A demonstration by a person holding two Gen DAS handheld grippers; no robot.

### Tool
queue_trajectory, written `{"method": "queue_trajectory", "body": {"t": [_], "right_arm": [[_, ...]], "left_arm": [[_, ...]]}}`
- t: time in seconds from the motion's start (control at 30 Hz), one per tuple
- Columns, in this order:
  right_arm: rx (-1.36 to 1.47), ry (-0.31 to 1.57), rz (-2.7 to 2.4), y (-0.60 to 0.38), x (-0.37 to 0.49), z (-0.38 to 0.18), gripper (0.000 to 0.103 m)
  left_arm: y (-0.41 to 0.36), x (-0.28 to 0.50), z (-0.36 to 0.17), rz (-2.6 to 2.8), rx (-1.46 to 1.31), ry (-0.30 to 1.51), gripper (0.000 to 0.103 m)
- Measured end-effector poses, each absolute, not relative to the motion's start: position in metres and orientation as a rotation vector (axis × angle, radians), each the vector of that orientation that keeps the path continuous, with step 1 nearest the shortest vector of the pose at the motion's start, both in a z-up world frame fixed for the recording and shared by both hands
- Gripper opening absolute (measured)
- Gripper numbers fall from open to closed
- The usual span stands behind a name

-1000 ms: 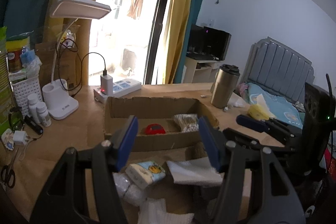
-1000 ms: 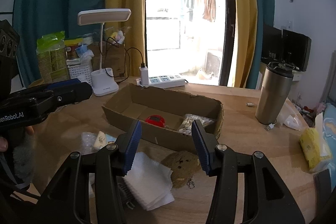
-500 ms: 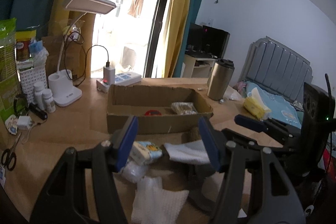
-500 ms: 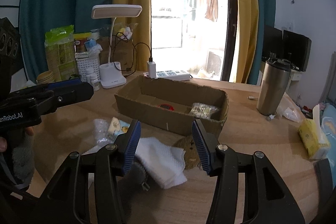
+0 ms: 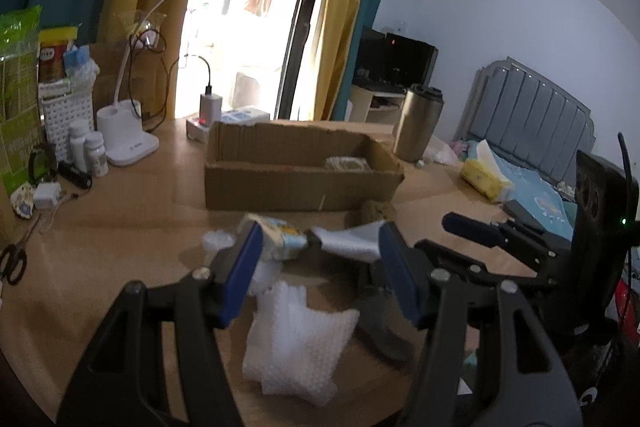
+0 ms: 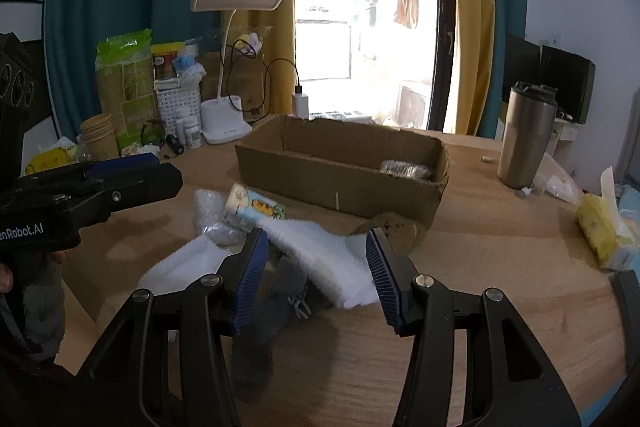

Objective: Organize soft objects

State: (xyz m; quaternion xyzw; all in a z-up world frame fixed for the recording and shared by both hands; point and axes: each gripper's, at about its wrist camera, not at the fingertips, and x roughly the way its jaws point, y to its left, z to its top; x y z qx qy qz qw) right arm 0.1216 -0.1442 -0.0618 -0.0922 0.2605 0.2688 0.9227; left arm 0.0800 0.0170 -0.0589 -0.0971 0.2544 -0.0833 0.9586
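Observation:
A low cardboard box [image 5: 296,183] [image 6: 340,171] stands mid-table with a clear packet [image 6: 404,169] inside. In front of it lies a pile of soft things: a tissue pack with yellow cartoon print [image 6: 256,205] [image 5: 280,237], a white folded cloth [image 6: 324,259] [image 5: 348,243], a white bubble-wrap pad [image 5: 296,343], crumpled bubble wrap [image 6: 210,211], a brown plush [image 6: 394,227] and a grey sock [image 6: 276,303]. My left gripper [image 5: 320,271] is open and empty above the pile. My right gripper [image 6: 316,275] is open and empty over the cloth.
A white desk lamp [image 6: 224,123], power strip [image 5: 224,119], pill bottles [image 5: 90,151] and scissors [image 5: 14,261] are on the left. A steel tumbler [image 6: 524,143] and a yellow tissue pack [image 6: 604,231] are on the right.
Both grippers have pulled back from the box toward the near table edge, so the box looks farther and more of the pile shows. Both stay open.

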Motion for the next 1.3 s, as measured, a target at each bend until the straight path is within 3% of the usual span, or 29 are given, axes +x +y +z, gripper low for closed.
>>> {"method": "queue_trajectory", "body": {"t": [1.3], "right_arm": [[-0.218, 0.688, 0.546, -0.115, 0.134, -0.123, 0.054]], "left_arm": [[0.024, 0.085, -0.144, -0.148, -0.211, 0.752, 0.062]]}}
